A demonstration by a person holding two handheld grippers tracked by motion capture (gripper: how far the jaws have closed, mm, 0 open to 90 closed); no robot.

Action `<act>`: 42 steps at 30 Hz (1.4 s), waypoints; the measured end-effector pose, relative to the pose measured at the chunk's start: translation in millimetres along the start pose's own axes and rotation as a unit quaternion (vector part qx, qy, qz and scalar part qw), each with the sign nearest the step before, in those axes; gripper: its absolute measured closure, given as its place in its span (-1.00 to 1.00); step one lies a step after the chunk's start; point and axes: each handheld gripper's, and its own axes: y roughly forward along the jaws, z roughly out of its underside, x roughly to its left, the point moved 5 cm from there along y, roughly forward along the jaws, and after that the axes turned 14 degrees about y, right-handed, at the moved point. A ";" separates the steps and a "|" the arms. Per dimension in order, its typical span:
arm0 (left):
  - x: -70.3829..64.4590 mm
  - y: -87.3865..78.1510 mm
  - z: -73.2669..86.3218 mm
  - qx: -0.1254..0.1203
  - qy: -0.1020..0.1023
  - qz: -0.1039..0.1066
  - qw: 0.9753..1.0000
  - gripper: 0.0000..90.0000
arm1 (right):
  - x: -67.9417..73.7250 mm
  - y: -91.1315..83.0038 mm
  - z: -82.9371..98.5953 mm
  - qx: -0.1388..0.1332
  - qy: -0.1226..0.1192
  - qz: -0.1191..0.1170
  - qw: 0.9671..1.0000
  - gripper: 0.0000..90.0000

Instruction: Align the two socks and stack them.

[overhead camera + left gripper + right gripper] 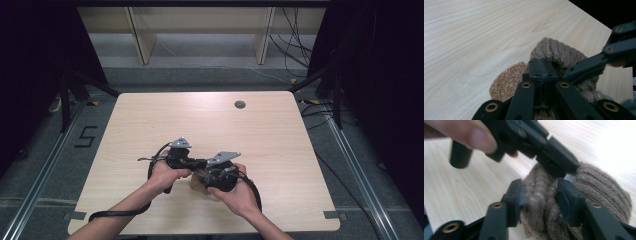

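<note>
Both tools meet over a rolled brown sock (574, 195) on the tabletop (150, 120). Left tool (541, 67) is clamped tight on the roll (apparently its cuff); right tool (540, 195), just opposite, has its jaws pressed around the bundle.

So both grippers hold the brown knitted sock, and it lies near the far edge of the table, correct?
Not quite: the high view shows the brown knitted sock near the table's near edge, by the person. Both the left gripper and right gripper hold it.

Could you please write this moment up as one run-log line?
object: brown knitted sock bundle on wooden table | left gripper: shut on sock | right gripper: gripping sock
</note>
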 end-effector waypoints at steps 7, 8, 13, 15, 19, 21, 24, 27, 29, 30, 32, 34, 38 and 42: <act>1.6 -0.8 2.3 -0.007 0.000 0.000 1.000 0.97 | -12.3 -41.0 -25.1 -0.072 0.012 -0.003 0.997 0.28; 1.5 -0.9 2.4 -0.006 0.001 0.000 1.000 0.97 | -19.2 -44.9 -28.6 -0.077 0.010 0.006 0.997 0.43; 1.2 -1.0 2.5 -0.007 -0.001 -0.002 1.000 0.96 | -44.7 -33.1 -21.1 -0.018 0.047 0.046 0.998 0.76; 1.3 -1.1 2.6 -0.009 -0.004 0.000 1.000 0.96 | -45.9 -24.0 -14.5 0.000 0.037 0.037 0.999 0.78; 0.2 -2.4 2.7 -0.007 0.001 0.005 1.000 0.95 | -38.9 -14.6 -6.8 0.007 0.021 0.041 0.999 0.76; -0.6 -5.7 1.8 -0.008 0.003 0.000 1.000 0.92 | -36.3 -11.8 -5.0 0.013 0.009 0.039 0.999 0.76; -2.3 -16.4 -1.3 -0.009 0.022 -0.009 1.000 0.81 | -33.2 -6.8 -1.1 0.014 -0.008 0.047 0.999 0.76; -8.7 -32.1 -5.0 -0.012 0.039 -0.013 0.999 0.77 | -30.5 -6.7 -0.6 0.016 -0.006 0.052 0.999 0.75; -16.4 -38.2 -2.9 -0.001 0.048 0.001 0.999 0.78 | -30.5 -7.5 -0.1 0.025 -0.009 0.054 0.998 0.75; -21.1 -38.2 0.1 0.005 0.050 0.010 0.999 0.78 | -30.0 -7.0 0.9 0.028 -0.005 0.058 0.998 0.75; -29.5 -33.9 7.5 0.021 0.056 0.022 0.998 0.76 | -31.2 -6.1 0.5 0.023 -0.020 0.061 0.998 0.75; -31.7 -27.6 14.7 0.038 0.069 0.023 0.997 0.71 | -28.0 -5.5 2.2 0.029 -0.009 0.059 0.998 0.74; -27.8 -22.1 22.0 0.032 0.062 0.020 0.997 0.75 | -26.3 -6.6 4.5 0.043 -0.011 0.064 0.997 0.72; -25.4 -20.9 27.1 0.023 0.050 0.027 0.998 0.77 | -26.1 -5.2 4.7 0.043 -0.011 0.063 0.997 0.72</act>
